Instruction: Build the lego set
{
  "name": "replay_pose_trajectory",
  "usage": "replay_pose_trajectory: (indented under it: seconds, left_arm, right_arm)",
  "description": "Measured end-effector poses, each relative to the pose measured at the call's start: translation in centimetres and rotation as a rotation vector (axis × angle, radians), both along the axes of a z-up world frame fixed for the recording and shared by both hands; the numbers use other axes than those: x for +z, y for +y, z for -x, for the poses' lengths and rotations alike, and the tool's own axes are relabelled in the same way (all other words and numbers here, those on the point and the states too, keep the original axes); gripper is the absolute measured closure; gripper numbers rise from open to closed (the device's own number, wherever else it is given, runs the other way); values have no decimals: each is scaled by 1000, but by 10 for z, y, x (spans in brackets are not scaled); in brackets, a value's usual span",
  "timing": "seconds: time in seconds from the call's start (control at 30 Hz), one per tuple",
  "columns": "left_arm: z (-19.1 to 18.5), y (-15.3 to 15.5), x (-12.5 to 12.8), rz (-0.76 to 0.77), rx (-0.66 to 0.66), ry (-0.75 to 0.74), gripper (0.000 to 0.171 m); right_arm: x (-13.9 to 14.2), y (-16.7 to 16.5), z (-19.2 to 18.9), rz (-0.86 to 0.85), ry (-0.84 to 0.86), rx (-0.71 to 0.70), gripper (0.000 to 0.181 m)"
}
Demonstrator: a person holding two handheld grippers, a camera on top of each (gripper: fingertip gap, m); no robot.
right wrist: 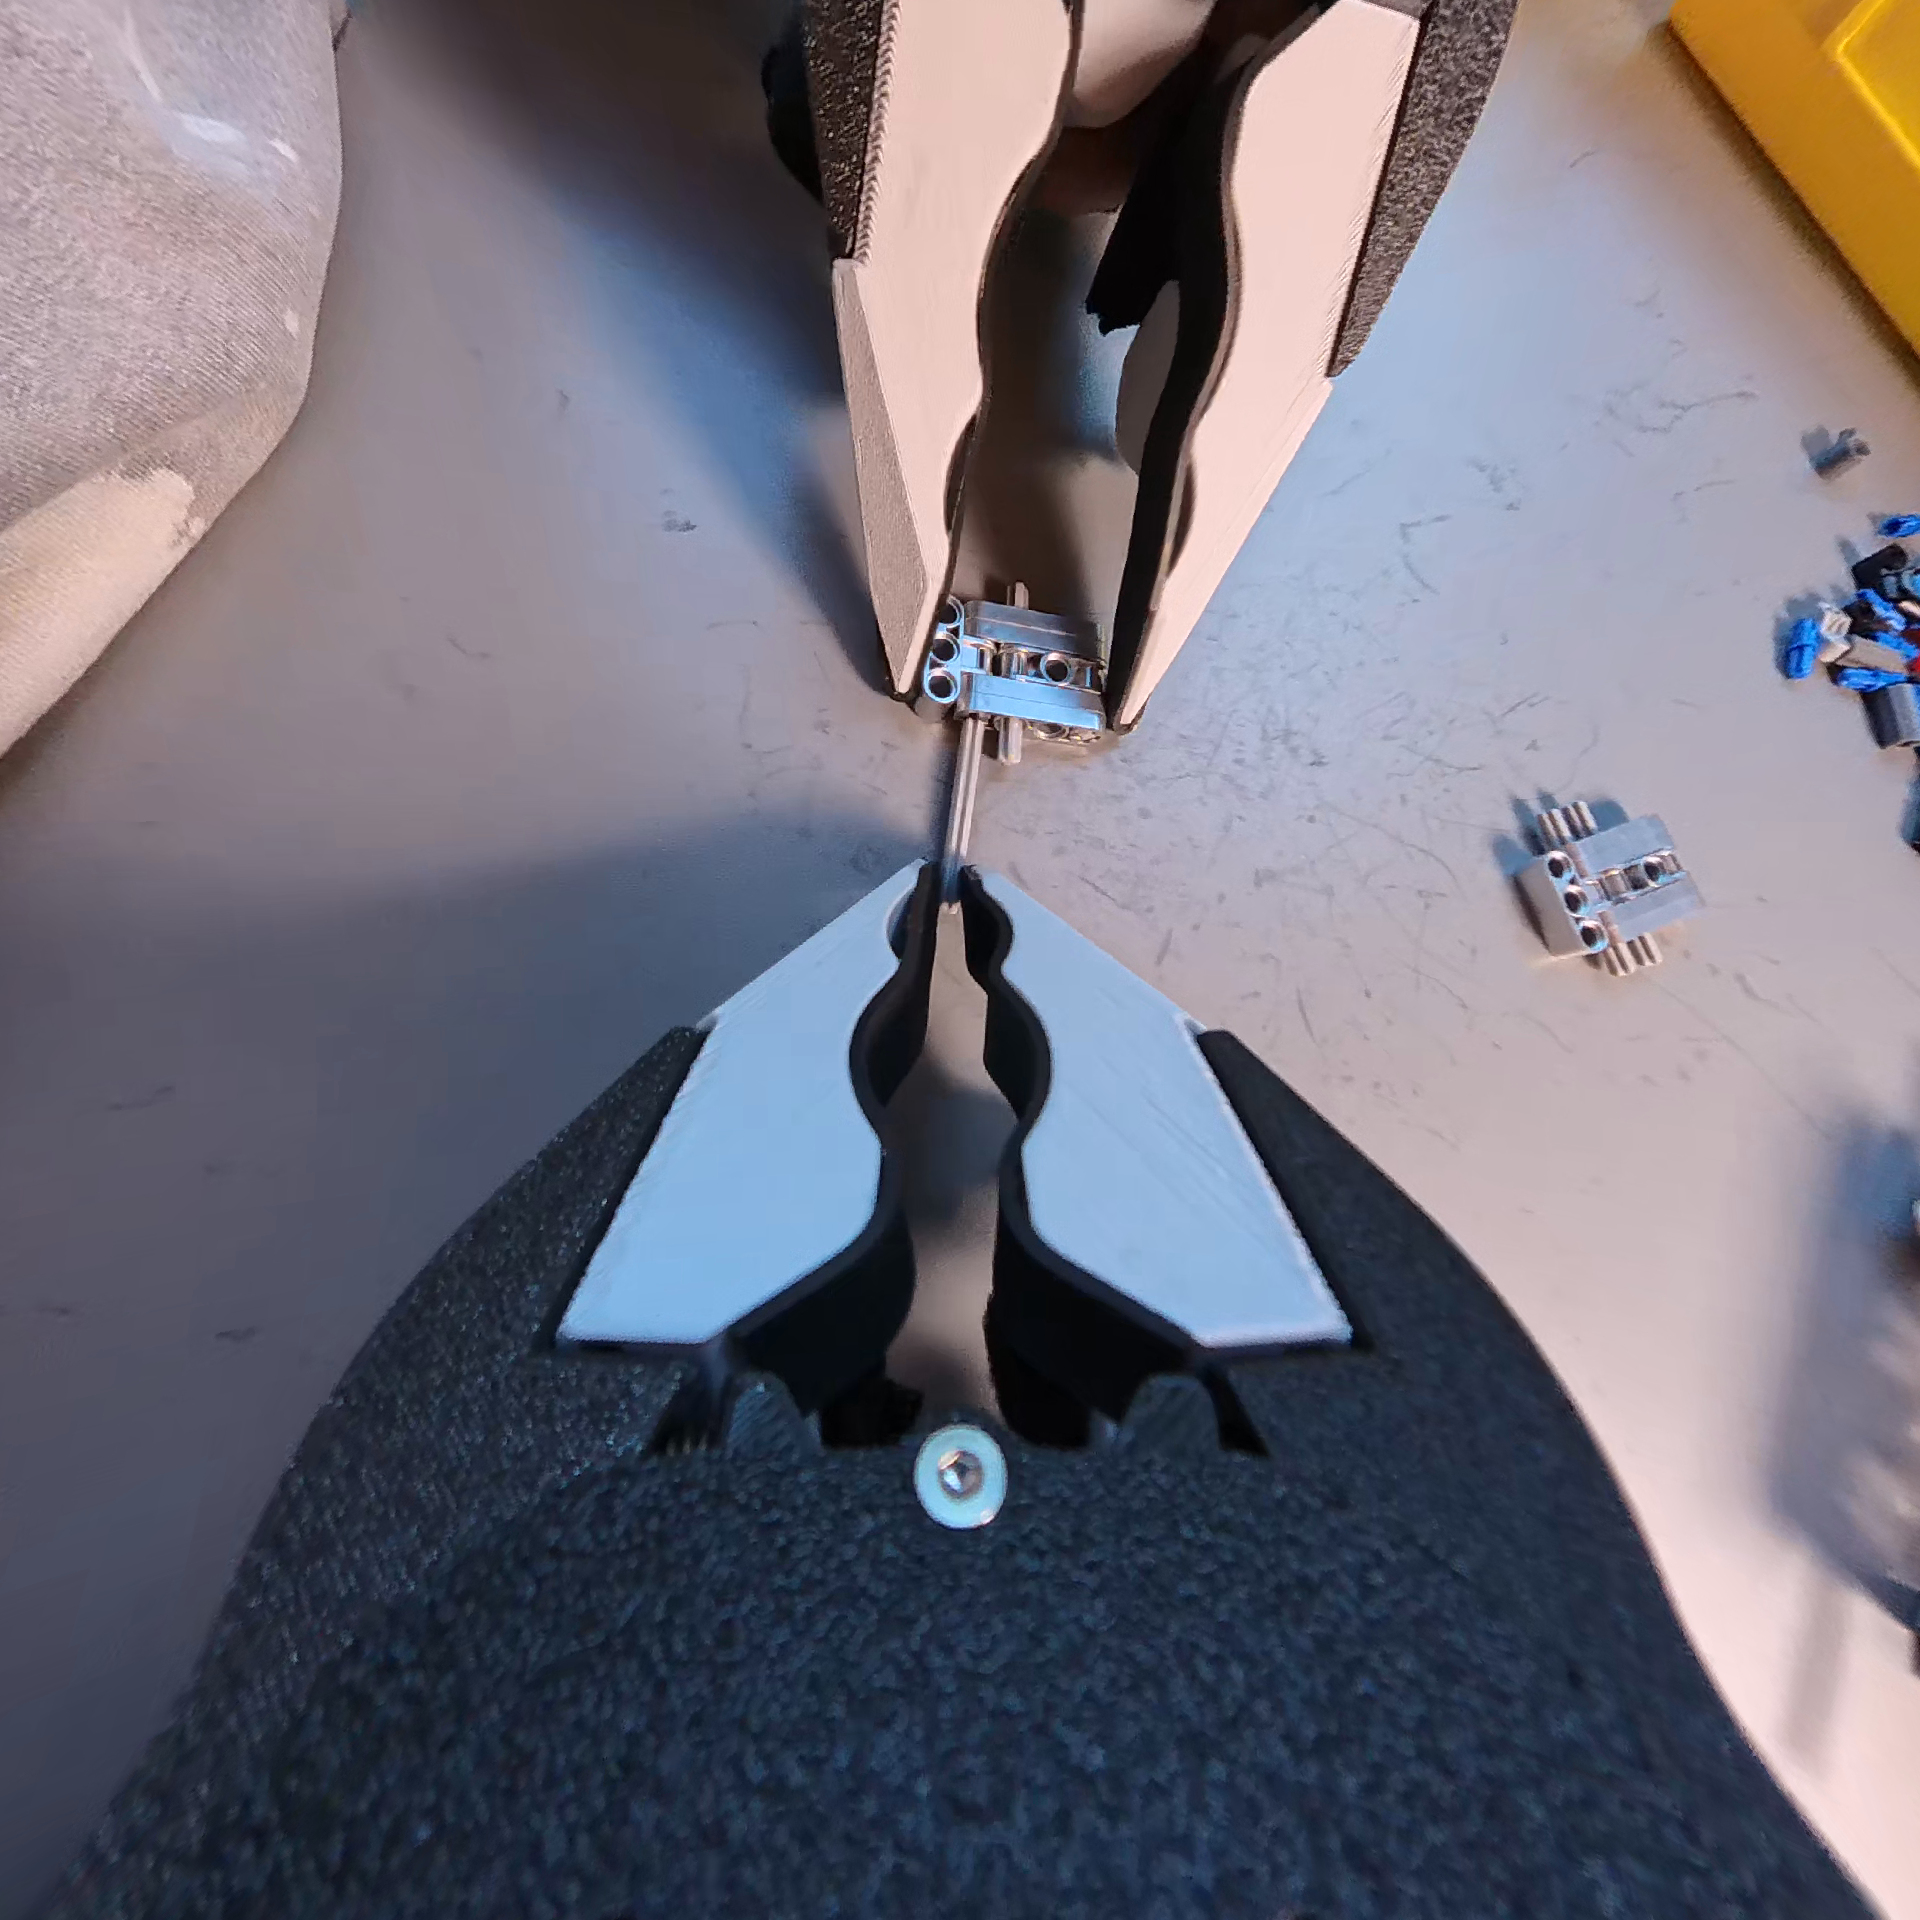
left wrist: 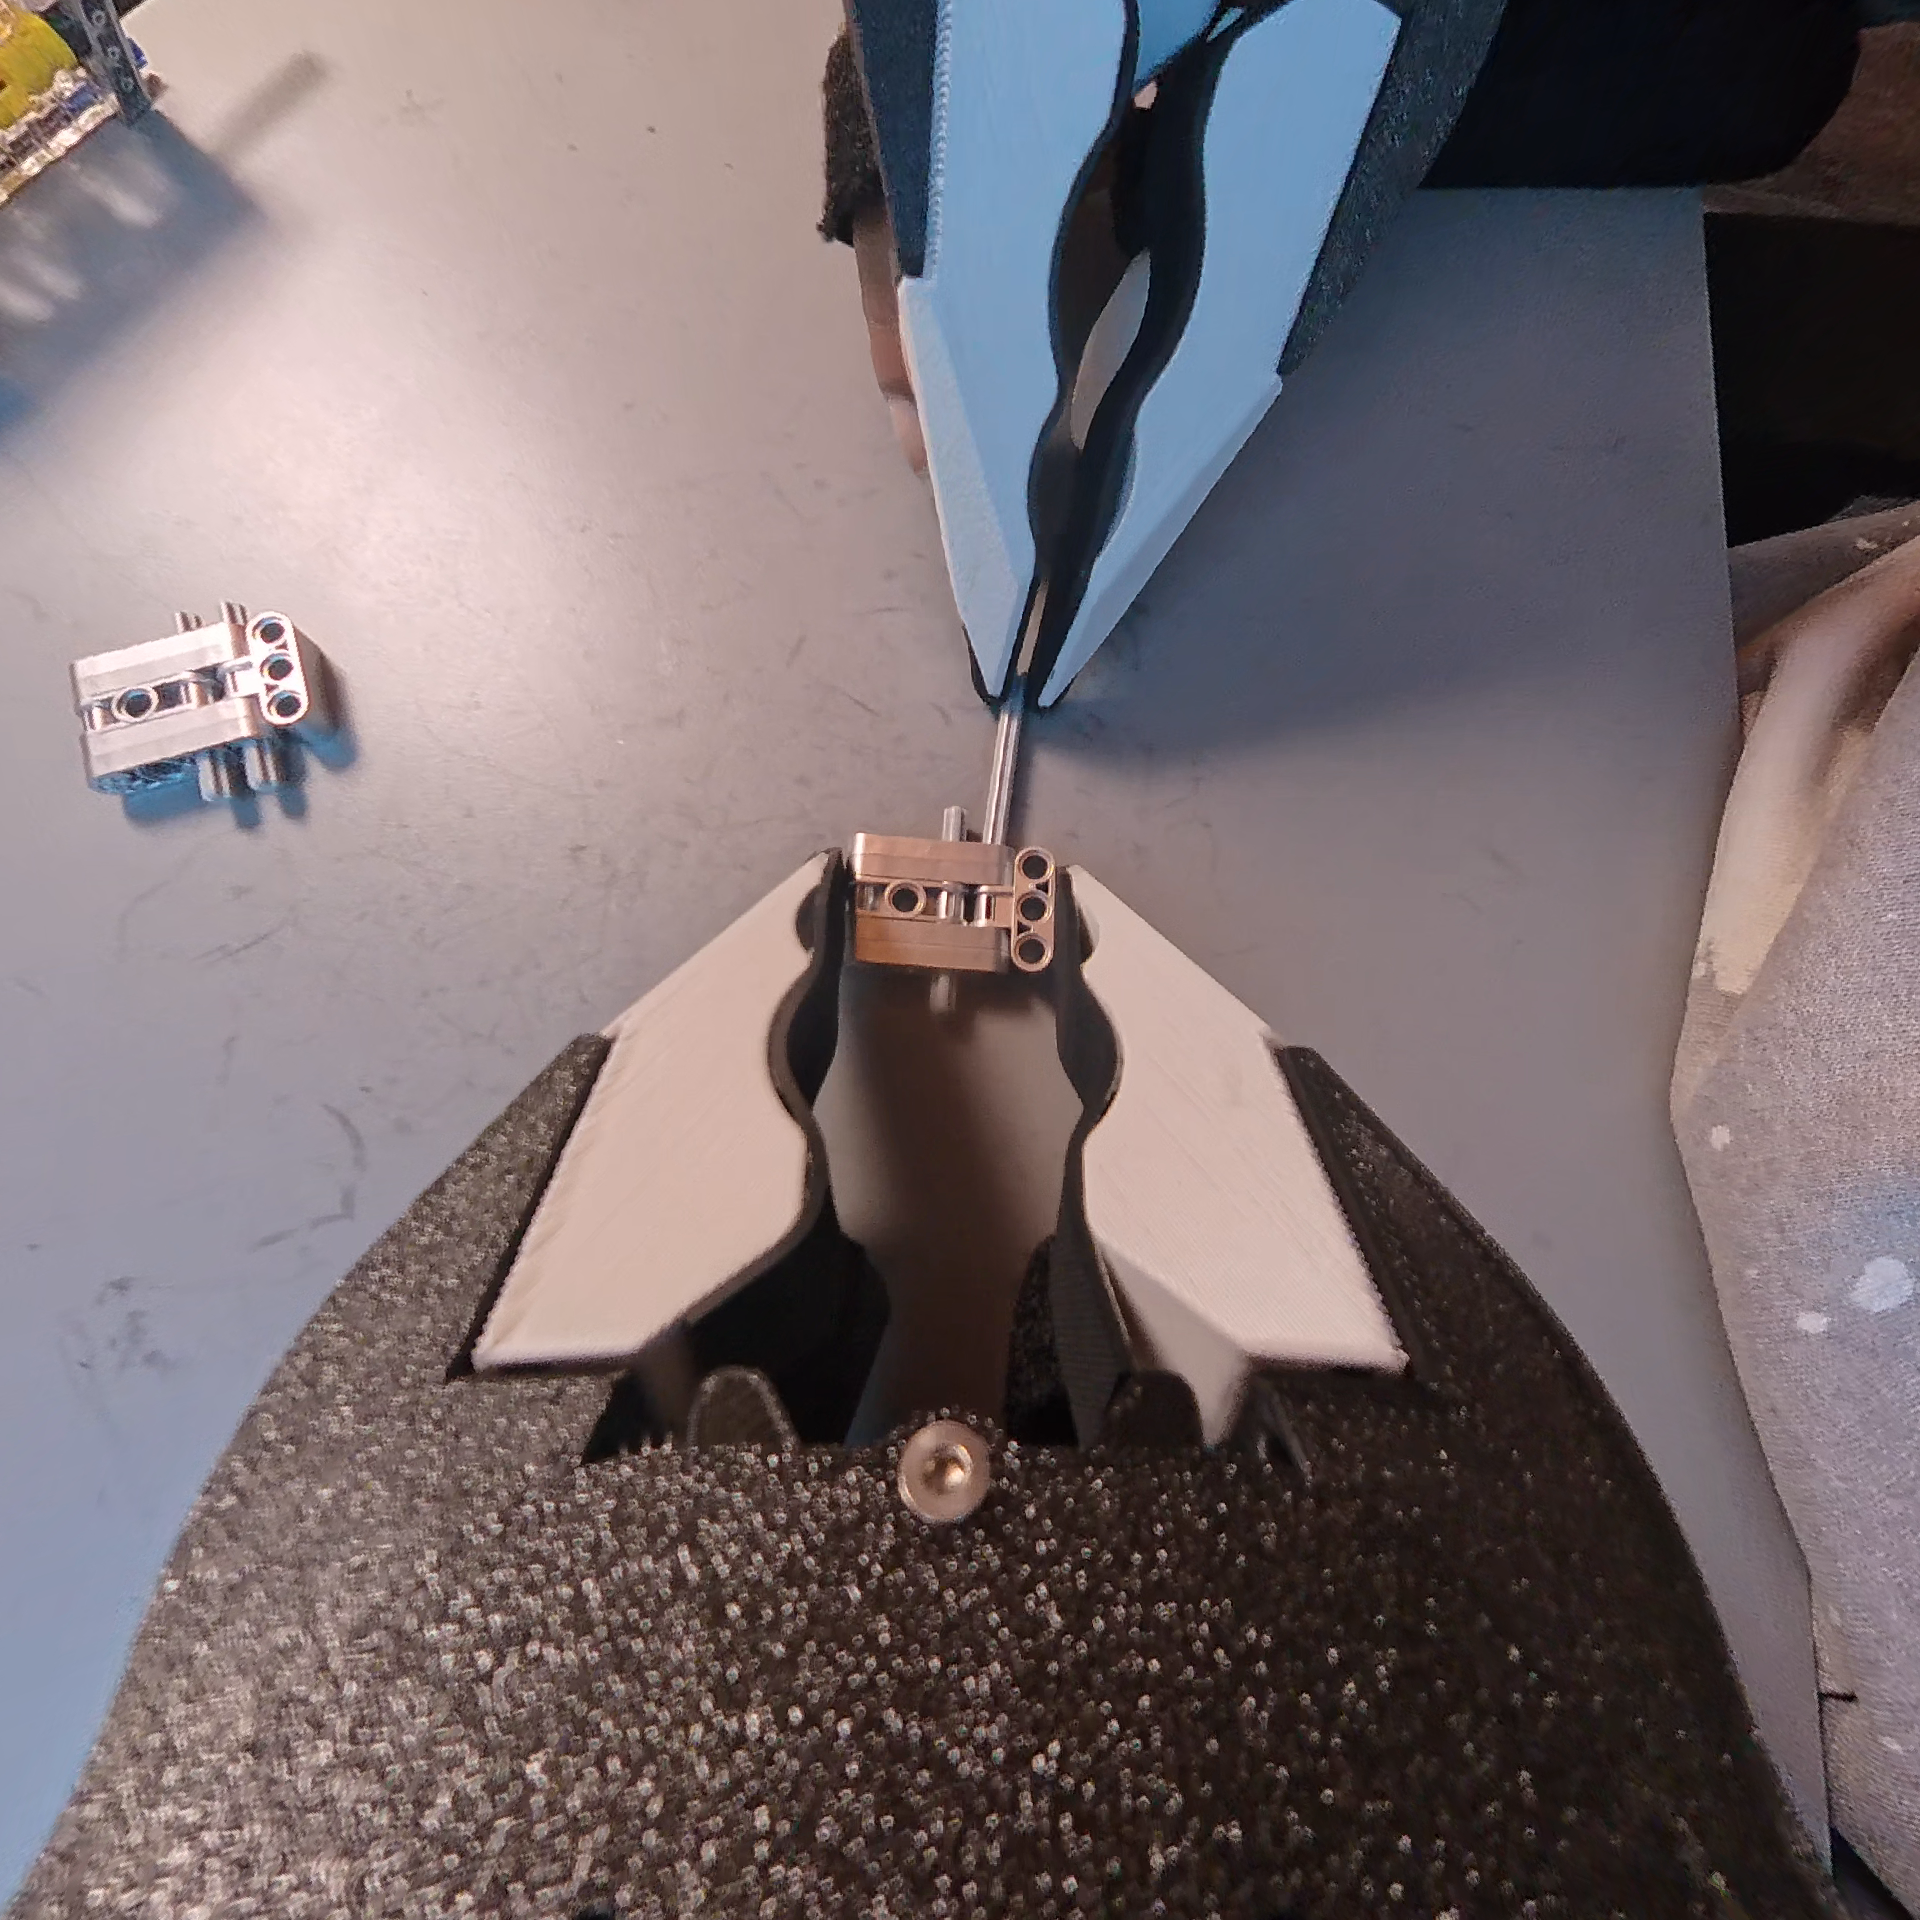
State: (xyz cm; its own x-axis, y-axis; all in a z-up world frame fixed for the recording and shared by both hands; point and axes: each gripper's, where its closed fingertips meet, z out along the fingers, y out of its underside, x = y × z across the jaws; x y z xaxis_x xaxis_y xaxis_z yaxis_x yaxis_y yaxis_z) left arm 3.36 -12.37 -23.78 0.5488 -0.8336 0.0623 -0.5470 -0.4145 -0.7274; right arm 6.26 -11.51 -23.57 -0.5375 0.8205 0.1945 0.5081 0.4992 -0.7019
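Observation:
My left gripper [left wrist: 951, 902] is shut on a small grey brick assembly [left wrist: 935, 902] with pin holes and short axles, held just above the grey table [left wrist: 520, 416]. My right gripper [right wrist: 943, 881] faces it and is shut on a thin grey axle [right wrist: 961, 805]. The axle's far end meets the assembly [right wrist: 1023, 675] beside its three-hole end piece. In the left wrist view the right gripper [left wrist: 1023, 681] comes in from the top with the axle [left wrist: 1006, 774]. In the right wrist view the left gripper [right wrist: 1018, 696] comes in from the top.
A second grey assembly lies on the table [left wrist: 203, 701], also in the right wrist view [right wrist: 1605, 894]. A pile of small blue and black parts [right wrist: 1860, 644] and a yellow bin [right wrist: 1829, 135] sit at the right. Pale cloth [left wrist: 1829, 1143] lies past the table's edge.

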Motion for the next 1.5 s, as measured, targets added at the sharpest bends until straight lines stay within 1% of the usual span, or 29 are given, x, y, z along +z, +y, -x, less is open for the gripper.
replay_pose_trajectory:
  seconds: [0.03,0.37,0.57,0.8,0.9,0.97,1.1,1.17,1.27,1.3,1.37,1.47,1.5]
  left_arm:
    - [0,0,0,-1,0,-2,133]
    - [0,0,0,-5,8,-13,133]
    - [-1,0,0,-12,18,-11,133]
    - [-1,0,1,-22,26,-17,132]
    - [-1,1,1,-19,34,-19,125]
    - [-1,1,2,-21,37,-24,124]
    - [-1,2,13,-49,42,-49,125]
    - [-6,1,23,-72,26,-60,133]
    - [-9,0,30,-95,7,-29,145]
    - [-11,-1,31,-92,-2,-28,151]
    - [-12,-1,33,-87,-7,-35,156]
    - [-14,-3,30,-70,-25,-36,169]
    - [-15,-4,30,-74,-30,-35,169]
  right_arm:
    - [0,0,0,-10,7,1,180]
    - [1,-1,-1,-149,107,27,180]
    - [2,-1,-1,-204,148,40,180]
    - [3,1,0,-206,149,29,180]
    - [4,0,-1,-200,152,29,180]
    - [4,1,-1,-199,154,28,180]
    - [7,1,-1,-197,166,25,179]
    - [13,1,0,-192,194,18,180]
    - [25,2,1,-201,246,8,179]
    - [29,2,1,-202,259,9,180]
    - [33,0,1,-206,275,14,179]
    - [37,-2,1,-207,293,15,180]
    - [38,-1,0,-207,298,12,180]
